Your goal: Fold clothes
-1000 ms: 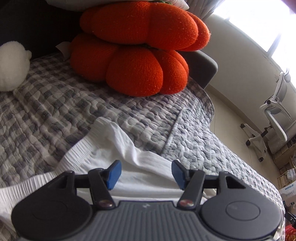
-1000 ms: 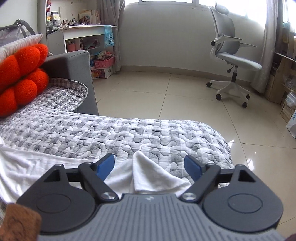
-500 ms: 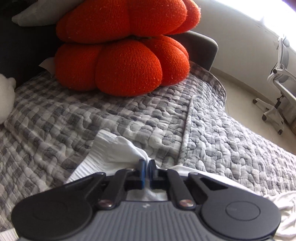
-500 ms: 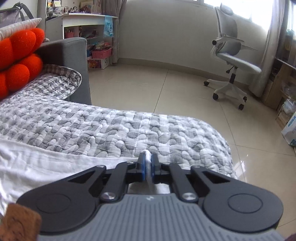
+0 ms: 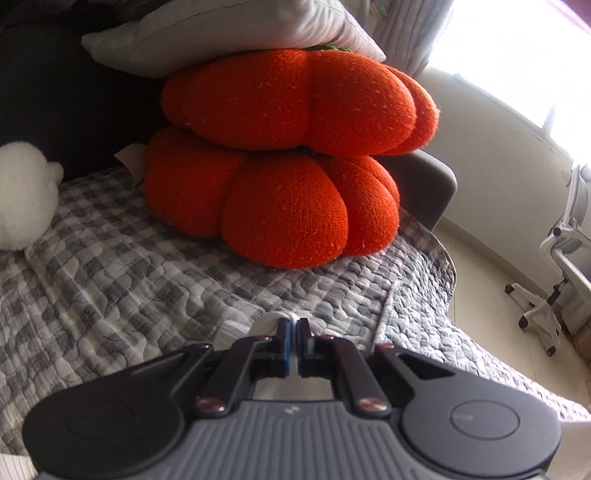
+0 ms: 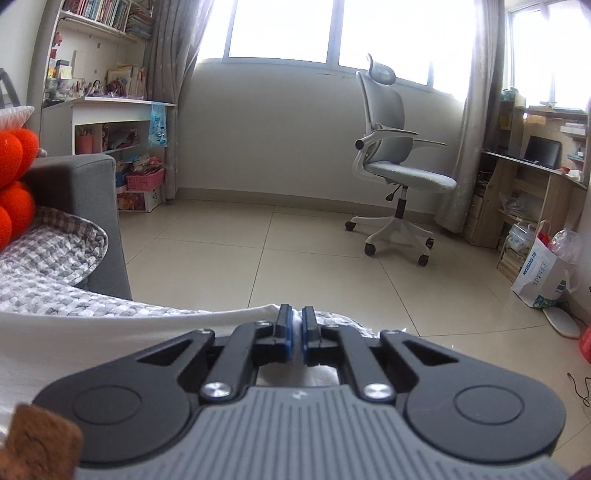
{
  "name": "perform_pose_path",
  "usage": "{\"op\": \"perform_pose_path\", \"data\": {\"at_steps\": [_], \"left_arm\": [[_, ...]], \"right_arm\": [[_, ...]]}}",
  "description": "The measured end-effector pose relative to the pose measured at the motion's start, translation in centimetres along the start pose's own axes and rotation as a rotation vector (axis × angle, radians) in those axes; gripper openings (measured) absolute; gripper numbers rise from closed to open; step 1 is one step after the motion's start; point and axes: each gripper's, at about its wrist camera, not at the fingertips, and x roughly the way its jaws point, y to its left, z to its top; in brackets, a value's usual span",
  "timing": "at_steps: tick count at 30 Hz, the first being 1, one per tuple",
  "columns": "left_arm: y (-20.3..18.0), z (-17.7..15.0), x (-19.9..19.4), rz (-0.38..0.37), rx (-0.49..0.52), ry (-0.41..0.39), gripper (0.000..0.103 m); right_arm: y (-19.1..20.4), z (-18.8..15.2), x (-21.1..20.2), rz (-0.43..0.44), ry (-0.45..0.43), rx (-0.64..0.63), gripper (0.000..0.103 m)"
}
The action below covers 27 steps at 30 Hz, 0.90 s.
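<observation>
So the cloth [image 6: 122, 334] is white and plain, with faint ribbing on the bit that shows, and it's stretched between the two grippers above the grey checked quilt [image 5: 110, 273] on the sofa. Starting at the left: the left gripper [image 5: 294, 338] has its blue pads squeezed almost together, with only a thin sliver of white cloth [image 5: 293, 317] poking up between the tips. Most of the fabric there is hidden under the gripper body, so I can't tell which part of the garment it has. A white strip shows at the bottom left corner of that view, cut off by the frame. Behind it sit two orange pumpkin cushions [image 5: 295, 155] stacked up, a grey pillow [image 5: 221, 33] on top, and a white plush [image 5: 22, 199] half out of frame. Over on the right, the right gripper [image 6: 294, 330] is also clamped down on a white fold, and from there the cloth runs left as a taut band across the quilt edge. Can't really make out what kind of garment it is. Beyond it there's tiled floor and an office chair [image 6: 395, 166]. A brown fuzzy thing [image 6: 38, 443] sits bottom left, too cropped to identify.
</observation>
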Motion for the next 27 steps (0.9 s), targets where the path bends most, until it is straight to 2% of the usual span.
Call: {"op": "perform_pose_path", "data": {"at_steps": [2, 5, 7, 12, 14, 16, 19, 27], "left_arm": [[0.4, -0.1, 0.3, -0.001, -0.024, 0.008, 0.004], [0.4, -0.4, 1.2, 0.022, -0.024, 0.051, 0.005], [0.6, -0.4, 1.0, 0.018, -0.037, 0.035, 0.004], [0.9, 0.1, -0.1, -0.024, -0.079, -0.020, 0.009], [0.7, 0.2, -0.3, -0.026, -0.072, -0.020, 0.023], [0.3, 0.1, -0.2, -0.021, -0.045, -0.017, 0.033], [0.5, 0.1, -0.3, -0.024, -0.046, -0.026, 0.036], [-0.2, 0.0, -0.6, -0.022, -0.024, 0.015, 0.037]], "right_arm": [[0.1, -0.4, 0.7, 0.005, 0.023, 0.016, 0.005], [0.8, -1.5, 2.2, 0.014, 0.103, -0.002, 0.005], [1.1, -2.0, 2.7, 0.011, 0.132, -0.006, 0.005], [0.3, -1.0, 1.7, -0.005, 0.064, 0.045, 0.005], [0.5, -0.8, 1.4, -0.014, 0.047, 0.030, 0.006], [0.7, -1.1, 1.7, -0.015, 0.061, 0.023, 0.007], [0.7, -1.6, 2.5, -0.037, 0.096, 0.022, 0.014], [-0.7, -1.3, 2.2, 0.047, 0.171, 0.044, 0.015]]}}
